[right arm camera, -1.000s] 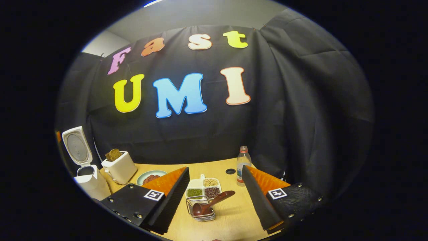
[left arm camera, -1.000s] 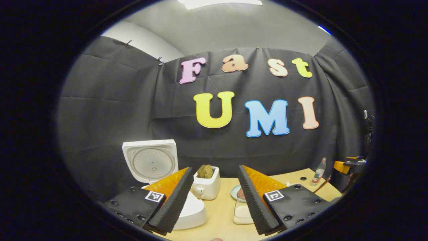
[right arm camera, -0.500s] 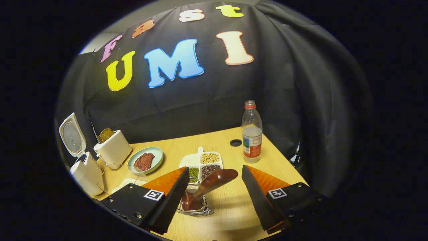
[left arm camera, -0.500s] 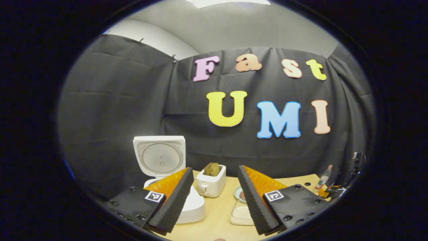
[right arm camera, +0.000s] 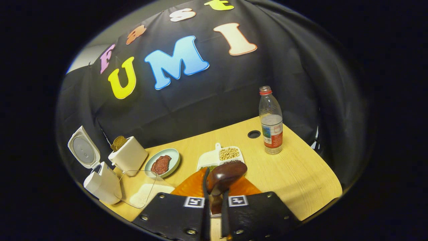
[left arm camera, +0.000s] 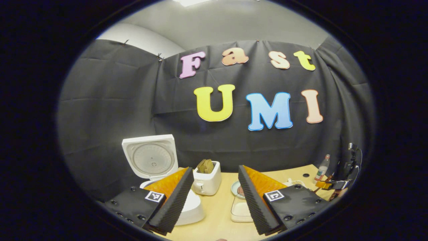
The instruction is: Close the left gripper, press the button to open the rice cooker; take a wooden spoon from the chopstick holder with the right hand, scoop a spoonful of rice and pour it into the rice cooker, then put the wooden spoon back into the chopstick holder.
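Note:
The white rice cooker (left arm camera: 192, 209) stands at the table's left with its lid (left arm camera: 150, 160) upright and open; in the right gripper view the cooker (right arm camera: 100, 182) is far left. My left gripper (left arm camera: 215, 168) hovers open above the table, with nothing between its fingers. My right gripper (right arm camera: 214, 183) is shut on the handle of the dark brown wooden spoon (right arm camera: 227, 171), whose broad end sticks up past the fingertips. The chopstick holder lies hidden under those fingers. A clear box with white contents (right arm camera: 143, 192) lies beside the cooker. The right gripper (left arm camera: 334, 184) also appears far right.
A white toaster (right arm camera: 128, 155) with bread stands behind the cooker. A pale green plate (right arm camera: 172, 157) holds red meat. A divided white tray (right arm camera: 207, 157) carries beans. A water bottle (right arm camera: 271, 124) stands at the back right near a round hole (right arm camera: 254, 134) in the wooden table.
My right gripper dropped toward the holder and its fingers went from wide open to shut on the spoon handle. The left gripper stayed open and only drifted slightly.

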